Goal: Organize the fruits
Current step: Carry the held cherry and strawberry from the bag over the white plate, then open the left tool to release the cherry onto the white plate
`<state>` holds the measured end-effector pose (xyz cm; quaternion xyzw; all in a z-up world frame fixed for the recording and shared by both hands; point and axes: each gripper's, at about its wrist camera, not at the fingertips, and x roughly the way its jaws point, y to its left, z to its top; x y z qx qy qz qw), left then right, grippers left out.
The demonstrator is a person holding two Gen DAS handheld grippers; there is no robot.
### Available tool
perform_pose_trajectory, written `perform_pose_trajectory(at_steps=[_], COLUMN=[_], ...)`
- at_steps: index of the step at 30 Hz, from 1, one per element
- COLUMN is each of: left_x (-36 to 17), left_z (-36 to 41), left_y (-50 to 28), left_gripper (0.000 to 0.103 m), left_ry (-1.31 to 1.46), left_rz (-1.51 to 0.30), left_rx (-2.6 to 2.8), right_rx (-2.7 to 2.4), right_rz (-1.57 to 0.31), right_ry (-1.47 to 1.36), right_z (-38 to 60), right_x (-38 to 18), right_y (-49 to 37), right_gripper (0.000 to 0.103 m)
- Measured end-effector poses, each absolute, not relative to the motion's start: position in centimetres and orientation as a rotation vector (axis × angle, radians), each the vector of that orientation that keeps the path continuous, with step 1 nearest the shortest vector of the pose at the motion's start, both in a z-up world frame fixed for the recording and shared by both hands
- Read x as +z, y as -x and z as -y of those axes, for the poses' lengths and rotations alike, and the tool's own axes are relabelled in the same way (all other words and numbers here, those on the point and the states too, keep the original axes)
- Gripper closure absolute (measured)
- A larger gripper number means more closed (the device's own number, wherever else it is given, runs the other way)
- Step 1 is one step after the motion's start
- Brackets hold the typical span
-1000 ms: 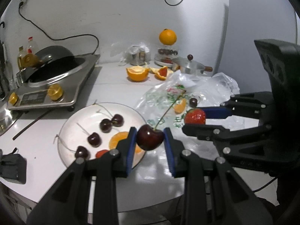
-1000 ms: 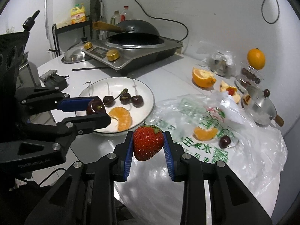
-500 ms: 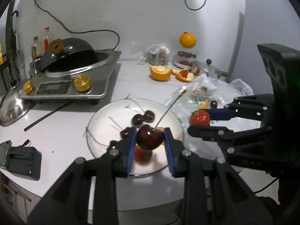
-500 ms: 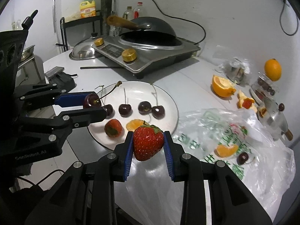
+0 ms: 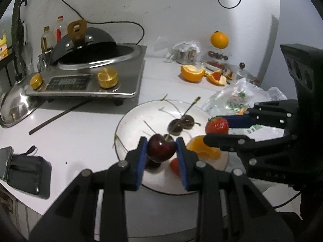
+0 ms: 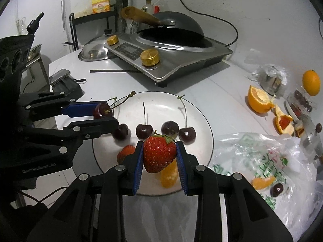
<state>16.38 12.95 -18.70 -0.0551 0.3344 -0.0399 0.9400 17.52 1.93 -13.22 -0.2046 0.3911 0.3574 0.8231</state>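
Strawberry (image 6: pixel 159 155) clamped in right claw (image 6: pixel 159 157), tip down (leaves up); cherry (image 5: pixel 161 150) pinched in left claw (image 5: pixel 161 151), stem toward 1 o'clock.

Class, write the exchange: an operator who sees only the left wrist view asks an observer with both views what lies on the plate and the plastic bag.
Operator: My left gripper blocks part of the plate. How many cherries lie there?
Observer: Four cherries, in a row across its middle.
Operator: Any fruit on the plastic bag?
Observer: Yes, one loose cherry beside an orange segment.
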Motion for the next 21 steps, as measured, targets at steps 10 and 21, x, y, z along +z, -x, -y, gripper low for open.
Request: perform_pose_trajectory(at_steps=[10, 21], left_x=[-19.5, -21.0], left_z=[-14.1, -14.3], left_y=[-18.8, -21.6], left_gripper=[0.073, 0.073], left_ry=[0.103, 0.080], left_rz=[-0.704, -0.759], left_rx=[-0.067, -0.048], right_rx=[0.781, 0.792], right_rz=[-0.853, -0.864], right_ry=[0.432, 0.402], right_z=[-3.0, -2.9], right_x=[-14.2, -15.0], right_y=[-19.6, -21.6], right_gripper=[0.070, 0.070])
